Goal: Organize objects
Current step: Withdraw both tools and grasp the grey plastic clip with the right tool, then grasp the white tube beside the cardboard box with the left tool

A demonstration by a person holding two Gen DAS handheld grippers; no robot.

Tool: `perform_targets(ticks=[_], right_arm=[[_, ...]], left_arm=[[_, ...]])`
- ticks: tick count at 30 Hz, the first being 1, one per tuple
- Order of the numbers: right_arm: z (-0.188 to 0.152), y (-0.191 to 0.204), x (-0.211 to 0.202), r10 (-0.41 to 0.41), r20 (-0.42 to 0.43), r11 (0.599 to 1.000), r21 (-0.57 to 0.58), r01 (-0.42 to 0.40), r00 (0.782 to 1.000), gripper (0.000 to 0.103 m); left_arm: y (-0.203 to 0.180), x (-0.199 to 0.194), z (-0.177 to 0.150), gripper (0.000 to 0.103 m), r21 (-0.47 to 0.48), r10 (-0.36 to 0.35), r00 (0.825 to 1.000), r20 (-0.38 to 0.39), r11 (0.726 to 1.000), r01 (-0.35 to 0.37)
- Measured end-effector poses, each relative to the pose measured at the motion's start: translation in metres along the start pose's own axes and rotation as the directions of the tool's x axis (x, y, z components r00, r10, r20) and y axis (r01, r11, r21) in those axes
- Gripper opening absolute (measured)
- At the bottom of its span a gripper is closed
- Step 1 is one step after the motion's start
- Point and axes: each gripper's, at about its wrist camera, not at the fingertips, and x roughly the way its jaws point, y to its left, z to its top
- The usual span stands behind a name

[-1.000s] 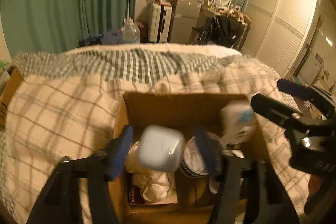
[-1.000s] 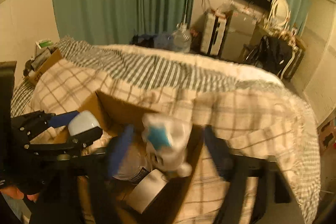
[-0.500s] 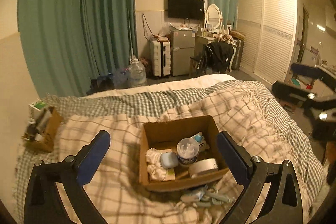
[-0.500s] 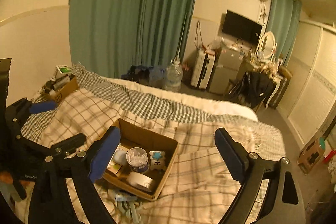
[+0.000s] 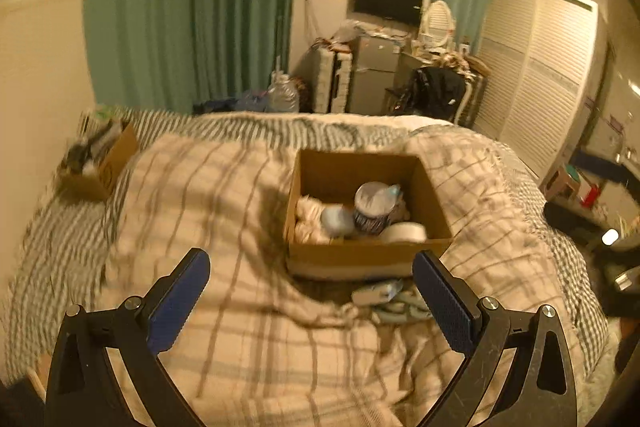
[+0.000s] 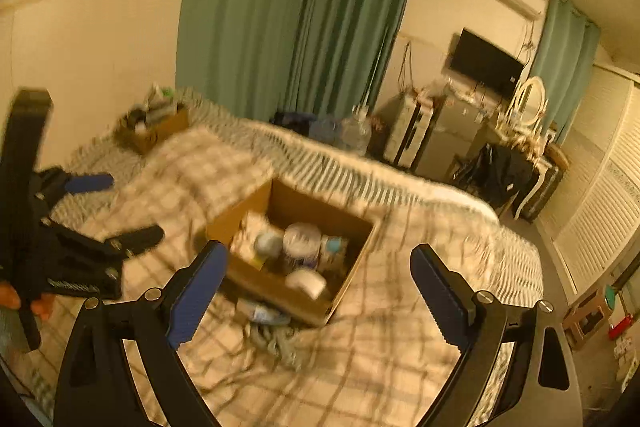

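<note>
A brown cardboard box (image 5: 368,253) sits on the checked blanket of the bed; it also shows in the right wrist view (image 6: 276,285). Inside it lie a round tub (image 5: 374,205), a pale blue case (image 5: 336,219), a tape roll (image 5: 404,231), white cloth and a small white toy with blue (image 6: 334,247). A packet and a greenish cord (image 5: 394,297) lie on the blanket in front of the box. My left gripper (image 5: 312,301) is open and empty, well back from the box. My right gripper (image 6: 316,295) is open and empty, above the box's near side.
A second cardboard box (image 5: 100,167) full of items stands at the bed's far left by the wall. Green curtains, a large water bottle (image 5: 282,95), a fridge, a dresser and a white wardrobe lie beyond the bed. The left gripper shows in the right wrist view (image 6: 96,207).
A second ago both grippers held objects over the box, the left a pale blue case and the right a white toy. Both objects now lie in the box and the grippers have pulled back, open.
</note>
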Motion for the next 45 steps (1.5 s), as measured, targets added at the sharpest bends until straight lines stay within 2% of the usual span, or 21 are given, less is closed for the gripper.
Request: perform_targets(ticks=[4, 6, 9, 12, 17, 19, 20, 22, 23, 25, 26, 28, 29, 30, 36, 42, 45], right_arm=[[-0.037, 0.011, 0.044, 0.021, -0.064, 1.000, 0.015, -0.020, 0.998, 0.093], [-0.057, 0.017, 0.068, 0.020, -0.107, 1.000, -0.001, -0.020, 0.994, 0.093], [-0.081, 0.026, 0.102, 0.017, -0.177, 0.999, -0.042, -0.025, 0.984, 0.093], [-0.097, 0.035, 0.129, 0.041, -0.247, 0.996, -0.061, -0.058, 0.968, 0.093], [-0.106, 0.050, 0.162, 0.075, -0.342, 0.990, -0.089, -0.112, 0.937, 0.093], [-0.111, 0.055, 0.178, 0.053, -0.393, 0.989, -0.104, -0.102, 0.918, 0.093], [-0.114, 0.057, 0.188, 0.041, -0.425, 0.990, -0.107, -0.095, 0.904, 0.089], [-0.121, 0.057, 0.205, 0.050, -0.479, 0.991, -0.087, -0.104, 0.876, 0.077], [-0.122, 0.058, 0.209, 0.047, -0.493, 0.991, -0.084, -0.102, 0.869, 0.071], [-0.125, 0.060, 0.213, 0.054, -0.506, 0.990, -0.085, -0.112, 0.861, 0.067], [-0.125, 0.063, 0.211, 0.063, -0.503, 0.988, -0.093, -0.127, 0.862, 0.059], [-0.127, 0.068, 0.206, 0.036, -0.491, 0.984, -0.132, -0.115, 0.870, 0.058], [-0.127, 0.070, 0.202, 0.030, -0.483, 0.982, -0.148, -0.116, 0.875, 0.051], [-0.127, 0.071, 0.197, 0.037, -0.476, 0.980, -0.153, -0.124, 0.879, 0.037], [-0.122, 0.050, 0.157, 0.102, -0.433, 0.988, -0.062, -0.142, 0.896, 0.030], [-0.109, 0.033, 0.118, 0.095, -0.332, 0.993, -0.032, -0.112, 0.939, 0.030], [-0.095, 0.014, 0.104, 0.079, -0.286, 0.996, -0.023, -0.089, 0.955, 0.030]], left_arm=[[0.006, 0.024, -0.033, 0.103, -0.060, 0.053, 0.999, -0.014, 0.997, -0.053], [0.005, 0.037, -0.048, 0.103, -0.043, 0.083, 0.996, -0.015, 0.996, -0.083], [0.002, 0.059, -0.065, 0.103, -0.004, 0.131, 0.990, -0.060, 0.991, -0.131], [0.005, 0.071, -0.077, 0.103, -0.013, 0.111, 0.989, -0.103, 0.994, -0.113], [0.013, 0.077, -0.083, 0.103, -0.038, 0.121, 0.985, -0.120, 0.991, -0.126], [0.016, 0.079, -0.084, 0.103, -0.053, 0.129, 0.983, -0.130, 0.989, -0.137], [0.018, 0.081, -0.084, 0.103, -0.061, 0.130, 0.982, -0.137, 0.988, -0.139], [0.021, 0.082, -0.086, 0.103, -0.071, 0.122, 0.981, -0.150, 0.989, -0.134], [0.022, 0.083, -0.086, 0.103, -0.073, 0.121, 0.981, -0.152, 0.988, -0.133], [0.023, 0.084, -0.087, 0.103, -0.076, 0.120, 0.980, -0.158, 0.988, -0.134], [0.023, 0.085, -0.087, 0.103, -0.073, 0.121, 0.980, -0.160, 0.988, -0.134], [0.021, 0.085, -0.088, 0.103, -0.067, 0.119, 0.980, -0.162, 0.989, -0.131], [0.021, 0.085, -0.088, 0.103, -0.065, 0.118, 0.980, -0.162, 0.989, -0.130], [0.020, 0.085, -0.089, 0.103, -0.062, 0.118, 0.980, -0.162, 0.990, -0.129], [0.017, 0.088, -0.090, 0.103, -0.049, 0.113, 0.978, -0.175, 0.991, -0.123], [-0.001, 0.090, -0.086, 0.103, 0.017, 0.136, 0.974, -0.180, 0.991, -0.135], [-0.015, 0.094, -0.080, 0.103, 0.061, 0.123, 0.975, -0.183, 0.992, -0.114]])
